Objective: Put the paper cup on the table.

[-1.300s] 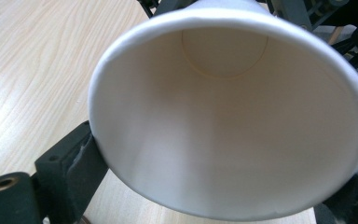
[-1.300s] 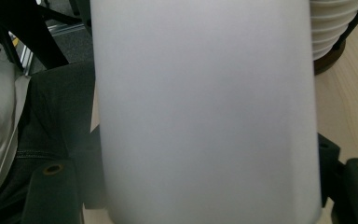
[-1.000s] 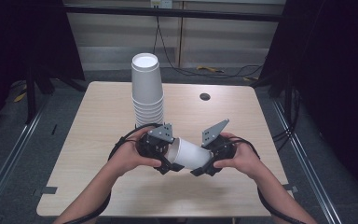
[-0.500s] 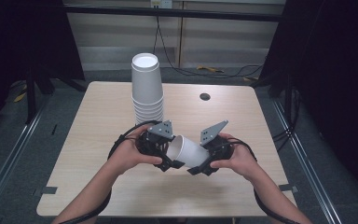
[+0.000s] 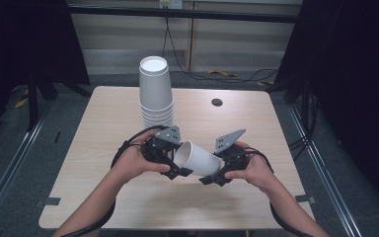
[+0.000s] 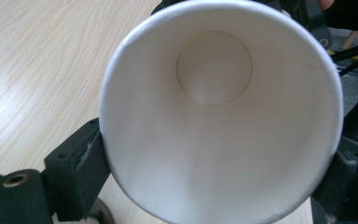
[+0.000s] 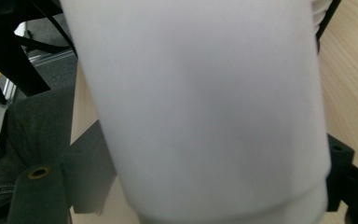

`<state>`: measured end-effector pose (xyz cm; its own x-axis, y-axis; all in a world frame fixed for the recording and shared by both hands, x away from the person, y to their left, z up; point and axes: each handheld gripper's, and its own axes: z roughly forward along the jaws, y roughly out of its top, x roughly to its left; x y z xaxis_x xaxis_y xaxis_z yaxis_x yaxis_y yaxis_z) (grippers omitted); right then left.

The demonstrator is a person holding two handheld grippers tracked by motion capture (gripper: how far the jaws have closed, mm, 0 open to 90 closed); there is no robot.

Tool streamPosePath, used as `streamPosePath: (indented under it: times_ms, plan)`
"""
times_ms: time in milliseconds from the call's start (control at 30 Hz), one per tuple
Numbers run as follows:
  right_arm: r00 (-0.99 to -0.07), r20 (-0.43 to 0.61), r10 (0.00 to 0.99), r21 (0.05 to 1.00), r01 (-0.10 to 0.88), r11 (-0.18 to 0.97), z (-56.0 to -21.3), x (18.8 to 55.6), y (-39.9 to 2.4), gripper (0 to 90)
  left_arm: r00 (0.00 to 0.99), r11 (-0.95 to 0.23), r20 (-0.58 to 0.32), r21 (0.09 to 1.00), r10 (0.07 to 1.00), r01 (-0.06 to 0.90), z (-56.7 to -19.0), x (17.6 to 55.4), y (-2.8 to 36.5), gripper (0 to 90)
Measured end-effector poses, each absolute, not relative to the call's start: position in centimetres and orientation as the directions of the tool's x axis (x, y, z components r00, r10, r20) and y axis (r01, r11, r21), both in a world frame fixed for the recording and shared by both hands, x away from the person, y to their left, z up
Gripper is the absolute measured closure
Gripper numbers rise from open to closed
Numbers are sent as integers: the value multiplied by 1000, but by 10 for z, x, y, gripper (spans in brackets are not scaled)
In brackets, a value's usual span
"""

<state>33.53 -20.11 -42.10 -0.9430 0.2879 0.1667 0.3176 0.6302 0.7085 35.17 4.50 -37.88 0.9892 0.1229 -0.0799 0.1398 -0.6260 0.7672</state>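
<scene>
Near the tabletop's (image 5: 103, 148) front edge: passing single paper cup (image 5: 200, 159) sideways, left gripper (image 5: 175, 160) closing on rim, right gripper (image 5: 216, 174) opening around base; restacking on cup stack (image 5: 155, 94) pending.

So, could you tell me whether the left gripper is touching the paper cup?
Touching: in the left gripper view the left gripper presses both sides of the cup at its rim.
</scene>
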Motion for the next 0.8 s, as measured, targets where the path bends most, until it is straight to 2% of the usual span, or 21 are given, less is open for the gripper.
streamPosePath:
  times_ms: [467, 800]
  plan:
    - [-913, 161, 376, 701, 374, 608, -432, 334, -233, 172, 986, -680, -77, 715, 151, 160, -379, 353, 48, 121]
    - [-854, 103, 509, 728, 414, 546, -451, 332, -261, 166, 985, -722, -71, 672, 158, 165, -380, 351, 44, 120]
